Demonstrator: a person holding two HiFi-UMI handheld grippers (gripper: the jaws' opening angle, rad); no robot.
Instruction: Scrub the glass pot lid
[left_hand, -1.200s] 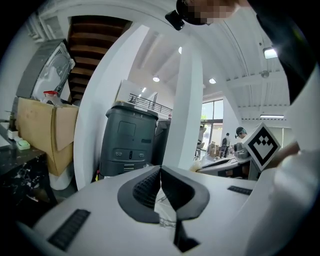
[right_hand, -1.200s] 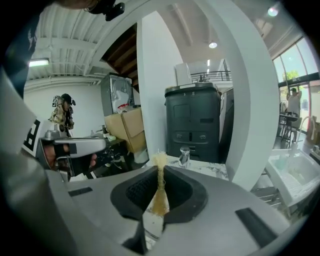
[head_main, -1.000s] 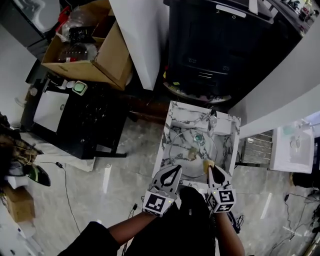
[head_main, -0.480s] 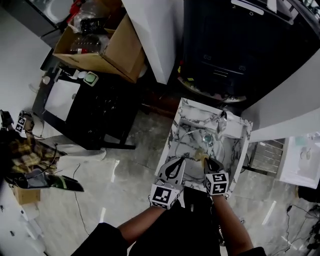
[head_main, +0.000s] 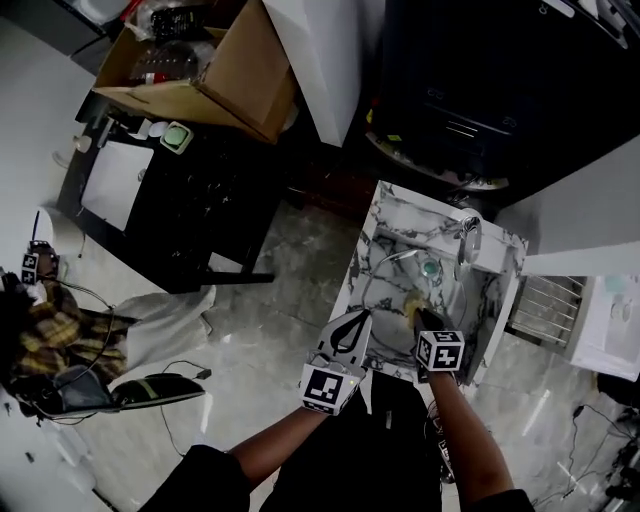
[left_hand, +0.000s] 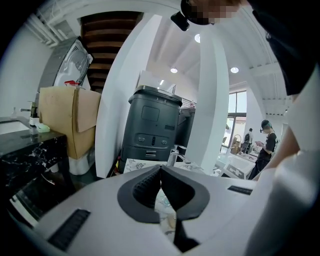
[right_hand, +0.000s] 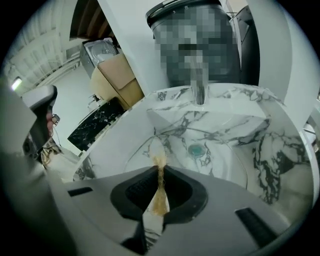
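- Left tongs (head_main: 354, 319) (left_hand: 160, 169) sit at the lower middle of the head view, over the near left rim of the sink. Their jaws are pressed together at the tips, and the left gripper view shows nothing between them.
- Right tongs (head_main: 419, 313) (right_hand: 160, 173) sit just right of them, reaching into the basin. Their jaws are clamped on a thin yellow-brown scrub pad (head_main: 409, 300) (right_hand: 159, 199), which stands on edge between the dark pads and pokes out a little past the tips.
- The glass pot lid (head_main: 393, 286) (right_hand: 220, 169) lies in the marble sink (head_main: 386, 202) (right_hand: 282, 150), right of centre in the head view. It is clear, so the veined basin shows through it; its rim reads as a thin arc.
- The tip of the scrub pad is on or just above the near left part of the lid; I cannot tell if it touches.
- A teal round piece (head_main: 430, 267) (right_hand: 196, 149) shows within the lid's circle; whether it is the drain or the knob I cannot tell.
- A metal faucet (head_main: 468, 240) (right_hand: 199, 85) stands at the far side of the sink.
- A cardboard box (head_main: 200, 80) sits at the upper left of the head view, above a black cabinet (head_main: 180, 210).
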